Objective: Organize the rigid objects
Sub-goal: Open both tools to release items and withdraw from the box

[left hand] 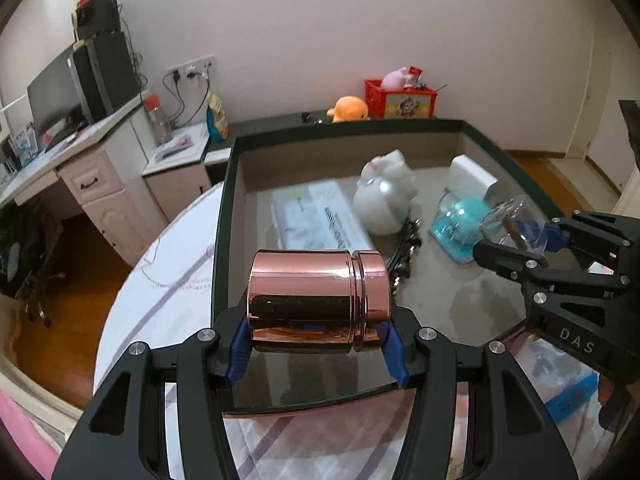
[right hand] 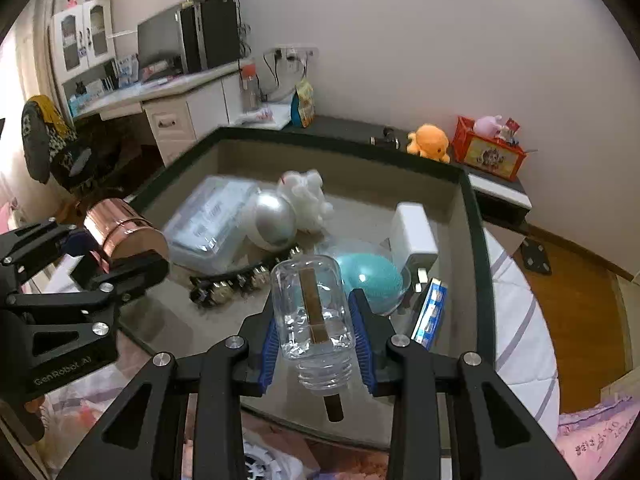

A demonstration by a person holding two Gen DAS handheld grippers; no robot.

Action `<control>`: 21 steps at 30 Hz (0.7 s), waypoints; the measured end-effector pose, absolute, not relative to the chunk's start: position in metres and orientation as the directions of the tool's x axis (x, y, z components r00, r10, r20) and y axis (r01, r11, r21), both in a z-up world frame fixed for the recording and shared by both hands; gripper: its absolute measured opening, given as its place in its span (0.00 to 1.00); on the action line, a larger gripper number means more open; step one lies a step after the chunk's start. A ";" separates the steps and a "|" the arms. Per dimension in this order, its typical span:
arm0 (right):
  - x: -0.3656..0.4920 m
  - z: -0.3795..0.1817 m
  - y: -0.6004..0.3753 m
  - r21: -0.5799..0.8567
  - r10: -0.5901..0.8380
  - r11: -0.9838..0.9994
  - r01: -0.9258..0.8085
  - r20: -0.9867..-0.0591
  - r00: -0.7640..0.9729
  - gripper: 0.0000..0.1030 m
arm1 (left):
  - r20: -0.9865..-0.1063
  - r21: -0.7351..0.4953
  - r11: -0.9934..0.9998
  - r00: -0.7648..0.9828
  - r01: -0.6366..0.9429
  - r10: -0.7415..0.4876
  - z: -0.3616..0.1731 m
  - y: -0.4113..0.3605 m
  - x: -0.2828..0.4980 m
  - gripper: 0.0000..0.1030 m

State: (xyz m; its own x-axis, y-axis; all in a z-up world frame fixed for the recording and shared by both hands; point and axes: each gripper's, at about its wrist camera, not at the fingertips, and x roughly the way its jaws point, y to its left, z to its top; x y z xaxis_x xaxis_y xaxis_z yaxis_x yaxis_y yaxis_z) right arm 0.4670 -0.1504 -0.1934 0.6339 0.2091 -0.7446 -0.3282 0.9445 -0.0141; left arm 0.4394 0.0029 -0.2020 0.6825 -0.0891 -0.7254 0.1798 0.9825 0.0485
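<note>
Copper canister (left hand: 318,300): lying crosswise, clamped end to end between the blue pads of the left gripper (left hand: 316,344), above the near rim of the dark-edged tray (left hand: 224,216). Clear bottle (right hand: 312,312): neck toward the camera, brown stick inside, clamped by the right gripper (right hand: 316,344) over the tray. Beyond both grippers, in the tray: white plush (left hand: 390,172), teal brush (right hand: 370,280), white charger (right hand: 412,234), plastic-wrapped box (left hand: 316,216).

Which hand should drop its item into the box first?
Probably the right: its tongs hold the clear bottle well over the box floor, while the left tongs hold the copper canister only over the near rim.
</note>
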 end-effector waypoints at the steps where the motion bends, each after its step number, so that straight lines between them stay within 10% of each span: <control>1: 0.466 -0.195 -0.151 -0.011 0.208 0.946 -0.324 -0.746 0.632 0.33 | -0.725 0.047 0.983 0.684 0.175 -0.087 -0.203 0.004 0.438 0.54; 7: 0.457 -0.191 -0.161 0.020 0.218 0.954 -0.300 -0.733 0.645 0.34 | -0.695 0.019 0.987 0.712 0.158 -0.101 -0.192 0.011 0.426 0.72; 15: 0.411 -0.143 -0.182 0.041 0.214 0.970 -0.241 -0.623 0.753 0.78 | -0.572 -0.041 0.995 0.814 0.090 -0.098 -0.143 0.031 0.367 0.95; 21: 0.337 -0.103 -0.187 0.027 0.194 0.978 -0.208 -0.492 0.848 0.82 | -0.445 -0.055 0.997 0.893 0.052 -0.071 -0.108 0.031 0.298 1.00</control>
State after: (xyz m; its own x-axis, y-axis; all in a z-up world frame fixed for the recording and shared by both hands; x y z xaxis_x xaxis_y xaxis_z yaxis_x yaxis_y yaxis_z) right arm 0.3371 -0.1871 -0.1035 0.8484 0.1943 -0.4924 -0.2080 0.9777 0.0274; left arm 0.2978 0.0306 -0.1084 0.8928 -0.0705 -0.4450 0.0515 0.9972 -0.0547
